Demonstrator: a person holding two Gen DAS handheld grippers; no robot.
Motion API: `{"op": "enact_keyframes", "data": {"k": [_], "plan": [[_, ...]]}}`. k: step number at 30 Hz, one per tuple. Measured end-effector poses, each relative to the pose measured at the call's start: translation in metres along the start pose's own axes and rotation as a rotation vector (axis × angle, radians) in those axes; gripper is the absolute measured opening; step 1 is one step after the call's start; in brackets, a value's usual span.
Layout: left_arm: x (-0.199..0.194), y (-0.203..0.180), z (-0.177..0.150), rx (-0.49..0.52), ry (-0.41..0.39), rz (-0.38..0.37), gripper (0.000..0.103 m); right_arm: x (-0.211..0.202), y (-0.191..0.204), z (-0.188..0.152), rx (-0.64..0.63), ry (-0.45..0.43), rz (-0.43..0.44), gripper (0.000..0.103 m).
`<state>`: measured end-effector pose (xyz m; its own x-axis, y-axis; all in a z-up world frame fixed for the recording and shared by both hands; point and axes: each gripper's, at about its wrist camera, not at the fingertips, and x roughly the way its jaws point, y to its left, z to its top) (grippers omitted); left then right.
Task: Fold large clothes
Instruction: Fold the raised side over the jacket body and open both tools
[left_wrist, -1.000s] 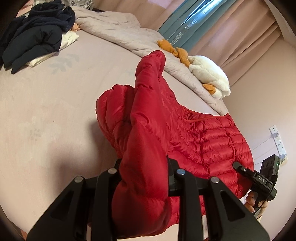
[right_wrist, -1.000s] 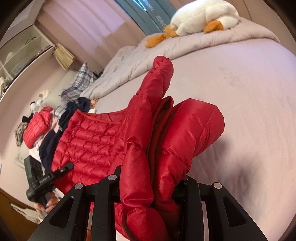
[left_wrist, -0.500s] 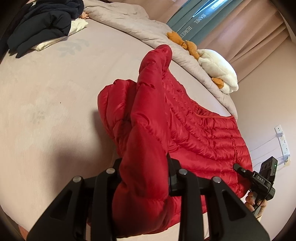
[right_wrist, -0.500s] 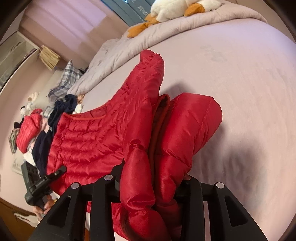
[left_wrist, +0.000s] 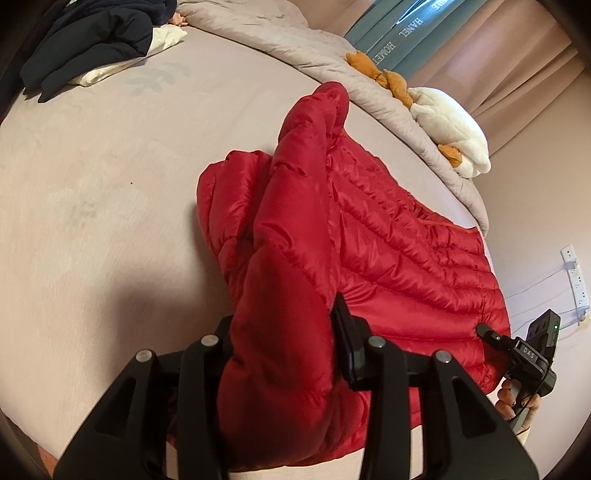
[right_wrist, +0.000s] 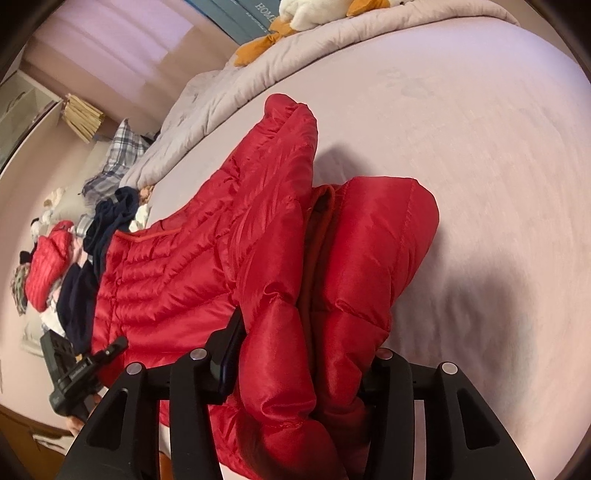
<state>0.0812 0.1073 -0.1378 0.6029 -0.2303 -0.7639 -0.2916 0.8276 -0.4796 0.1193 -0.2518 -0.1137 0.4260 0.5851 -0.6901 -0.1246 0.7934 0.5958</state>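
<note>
A red quilted down jacket (left_wrist: 388, 251) lies across the pink bed sheet (left_wrist: 92, 184), one end raised. My left gripper (left_wrist: 284, 350) is shut on a bunched fold of the jacket near its edge. My right gripper (right_wrist: 299, 369) is shut on the jacket (right_wrist: 166, 266) at the opposite end, with puffy folds bulging between its fingers. The right gripper also shows in the left wrist view (left_wrist: 524, 354), and the left gripper in the right wrist view (right_wrist: 85, 365). The jacket's body stretches between the two grippers, low over the bed.
A grey duvet (left_wrist: 295, 48) runs along the far side of the bed with a white and orange plush duck (left_wrist: 450, 129) on it. Dark navy clothes (left_wrist: 88, 48) are piled at one corner. A second red jacket (right_wrist: 48, 266) lies off the bed.
Both grippers have dropped toward the bed with the jacket still held. The jacket's body has spread flatter over the sheet and its raised sleeve has sunk lower.
</note>
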Motion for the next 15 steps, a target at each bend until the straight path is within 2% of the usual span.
{"op": "enact_keyframes", "data": {"k": [15], "plan": [[0.0090, 0.0091, -0.0095, -0.008, 0.019, 0.033, 0.059, 0.0045, -0.0038, -0.0040, -0.001, 0.000, -0.073, 0.064]]}}
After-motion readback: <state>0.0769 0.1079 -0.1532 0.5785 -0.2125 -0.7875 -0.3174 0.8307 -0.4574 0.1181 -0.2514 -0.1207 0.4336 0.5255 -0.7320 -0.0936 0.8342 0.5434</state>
